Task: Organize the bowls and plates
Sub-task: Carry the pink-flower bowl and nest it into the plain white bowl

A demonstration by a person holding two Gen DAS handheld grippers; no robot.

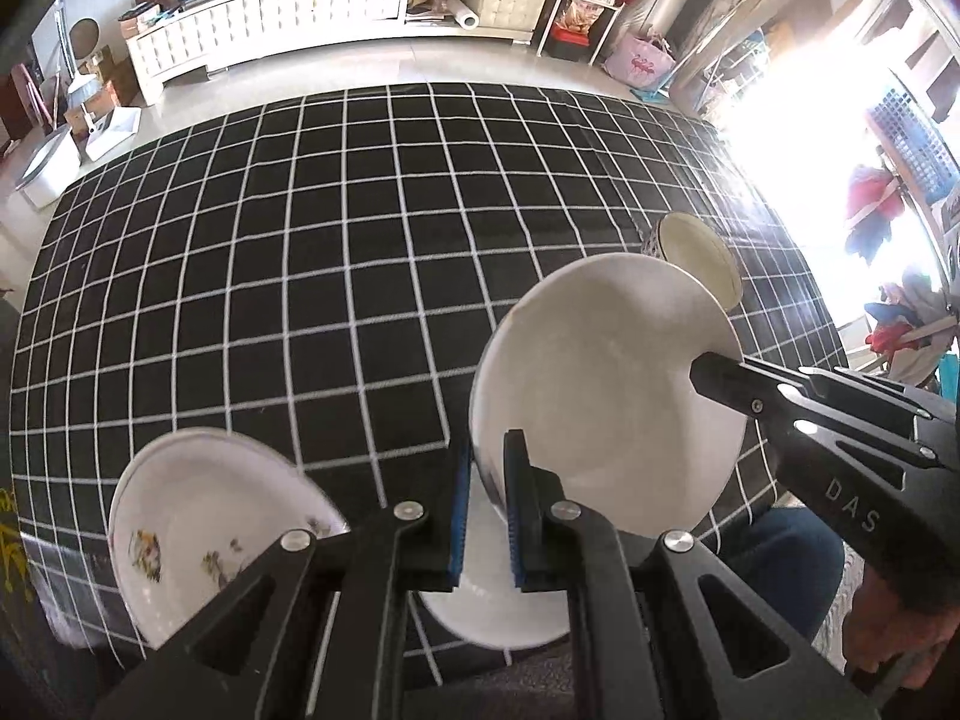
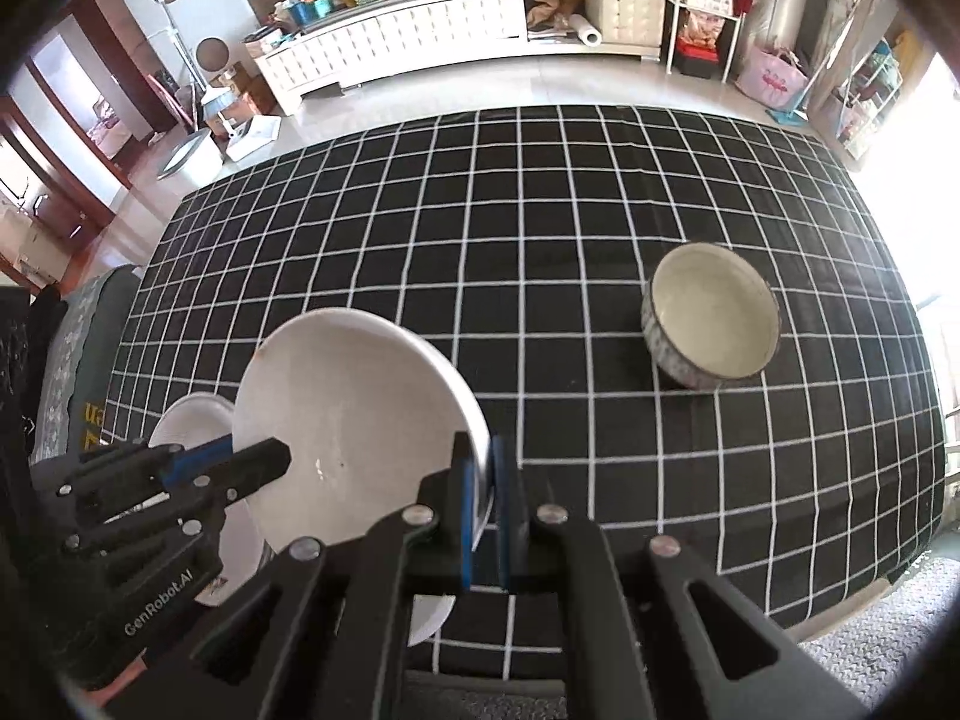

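Both tools are clamped on one white bowl [image 1: 606,396], held tilted clear of the checked desk [image 1: 300,276]: left tool [image 1: 487,510] on its near rim, right tool [image 2: 480,510] on the opposite rim. A white plate [image 1: 498,618] lies beneath, a floral plate [image 1: 198,534] beside it, and a patterned bowl [image 2: 711,318] well apart. Recommended: level the bowl, keep both hands matched, lower it squarely before releasing.

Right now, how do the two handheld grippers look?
Both are matte black with angular cut-out arms, silver round pivot bolts and blue ribbed pads. The left gripper carries white "GenRobot.AI" lettering on its body; the right gripper carries "DAS".
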